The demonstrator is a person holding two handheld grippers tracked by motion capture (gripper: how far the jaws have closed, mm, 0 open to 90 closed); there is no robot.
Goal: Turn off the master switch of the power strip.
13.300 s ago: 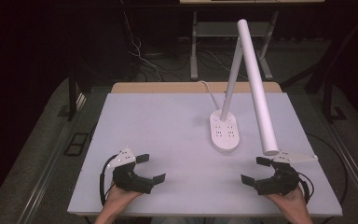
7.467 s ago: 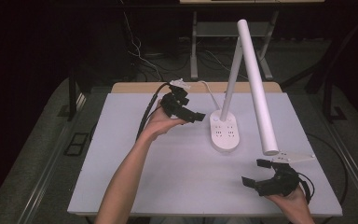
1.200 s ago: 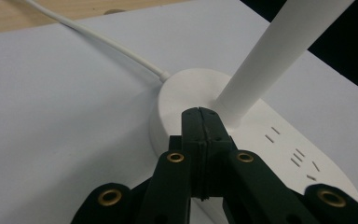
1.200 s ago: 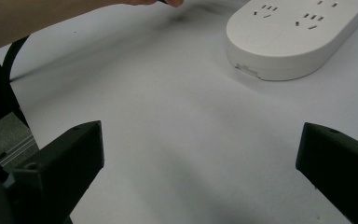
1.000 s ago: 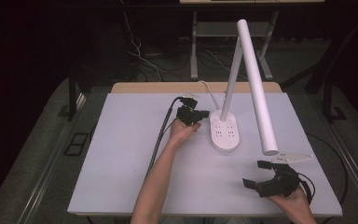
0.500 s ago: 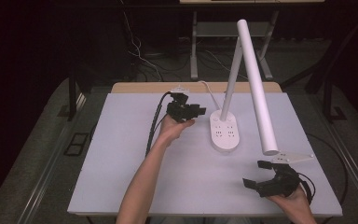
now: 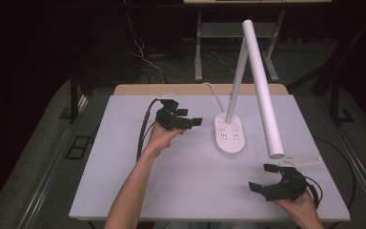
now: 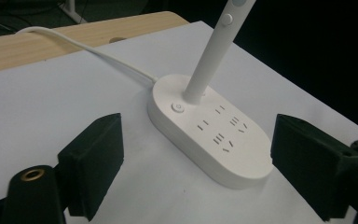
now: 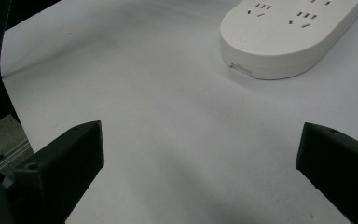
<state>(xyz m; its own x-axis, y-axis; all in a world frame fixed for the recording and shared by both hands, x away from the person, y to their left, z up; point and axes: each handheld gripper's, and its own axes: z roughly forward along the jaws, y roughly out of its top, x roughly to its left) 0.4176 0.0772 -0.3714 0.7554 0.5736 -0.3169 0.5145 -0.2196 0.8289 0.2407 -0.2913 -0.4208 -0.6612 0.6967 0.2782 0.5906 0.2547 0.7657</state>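
Lamp base, a white oval with sockets and a round button on top, sits on the white table a little right of centre, toward the far half. Nearest the person, at the table's front right corner, the right gripper rests low in the right hand, jaws spread wide with nothing between them. In the right gripper view those jaws frame bare tabletop, and the base's rounded near end lies well beyond them.

Farther in, the left forearm reaches diagonally from the front edge toward the middle. The left hand holds the left gripper just left of the base, pointing at it but apart from it. Its jaws have just been opening and now stand wide, with nothing pinched. In the left gripper view the base lies between and beyond the two black jaws, untouched, with the button at the end nearer the stem. A black cable trails from this gripper back along the table.

From the base's far end the stem rises, tilting right, to a joint up high; from there the long white lamp head slopes down toward the front, its lower end hanging above the right gripper. A white cord runs from the base's far end back to the wooden strip along the far edge.
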